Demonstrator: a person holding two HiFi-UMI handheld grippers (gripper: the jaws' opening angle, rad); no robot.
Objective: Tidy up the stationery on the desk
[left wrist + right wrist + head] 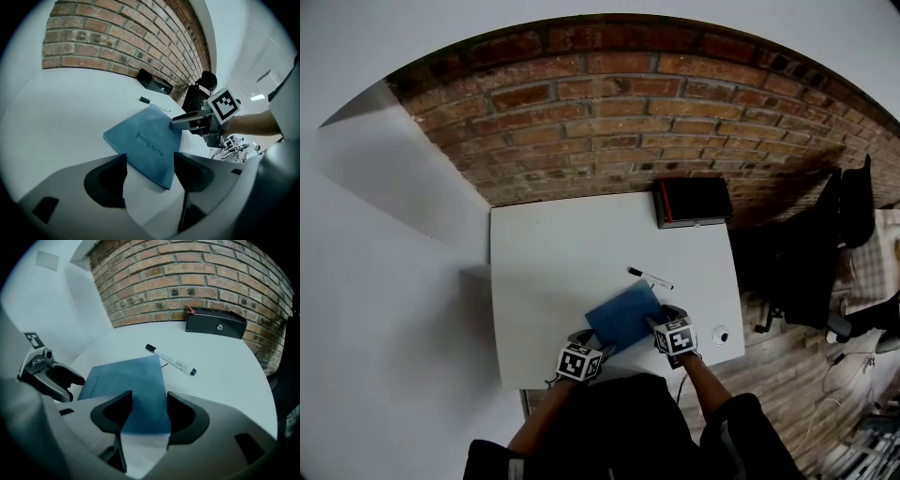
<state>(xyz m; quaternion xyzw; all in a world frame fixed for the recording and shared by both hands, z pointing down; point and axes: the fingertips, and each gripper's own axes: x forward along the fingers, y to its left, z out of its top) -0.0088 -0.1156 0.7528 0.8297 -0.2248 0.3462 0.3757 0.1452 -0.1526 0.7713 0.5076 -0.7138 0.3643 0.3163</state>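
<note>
Head view: notebook (623, 319) lies between left tongs (596, 344) and right tongs (657, 322)

marker (650, 278) just beyond notebook (623, 316); desk (553, 262) left seemingly free.

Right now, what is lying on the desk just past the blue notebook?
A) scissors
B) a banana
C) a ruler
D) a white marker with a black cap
D: a white marker with a black cap lies on the desk, close to the far corner of the blue notebook.
</note>
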